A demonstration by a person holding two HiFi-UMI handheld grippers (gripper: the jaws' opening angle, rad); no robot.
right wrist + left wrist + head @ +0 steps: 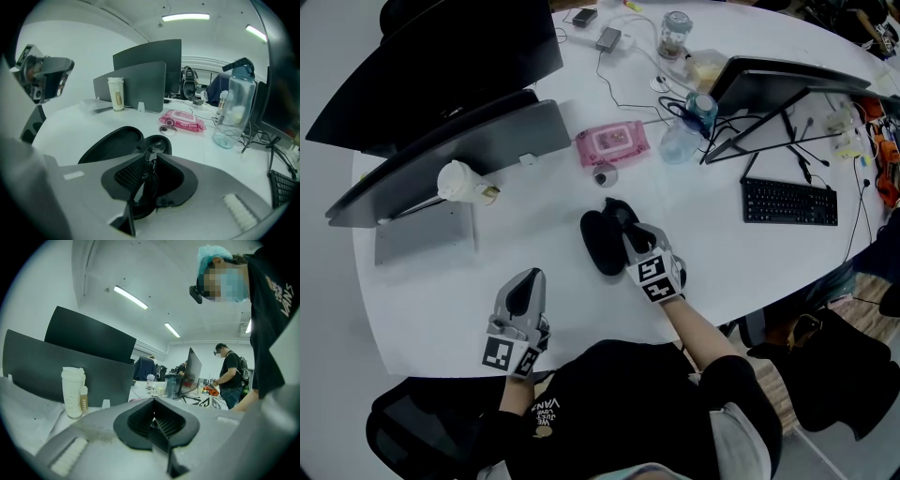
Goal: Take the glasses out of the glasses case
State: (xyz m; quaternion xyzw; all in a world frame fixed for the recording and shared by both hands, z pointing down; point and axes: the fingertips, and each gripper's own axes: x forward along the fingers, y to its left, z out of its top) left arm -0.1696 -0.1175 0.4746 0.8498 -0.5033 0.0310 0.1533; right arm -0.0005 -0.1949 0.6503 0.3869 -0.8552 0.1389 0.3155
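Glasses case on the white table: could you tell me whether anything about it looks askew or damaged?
Nothing stands out: the glasses case lies open on the table, and the right tongs are shut on the glasses.

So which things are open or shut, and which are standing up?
Black oval glasses case: open, lying on the white table.
Dark-framed glasses: gripped between the right gripper's jaws.
Right gripper: shut on the glasses.
Left gripper: shut, empty.
White lidded paper cup: upright, lid on.
Clear plastic bottle: upright.
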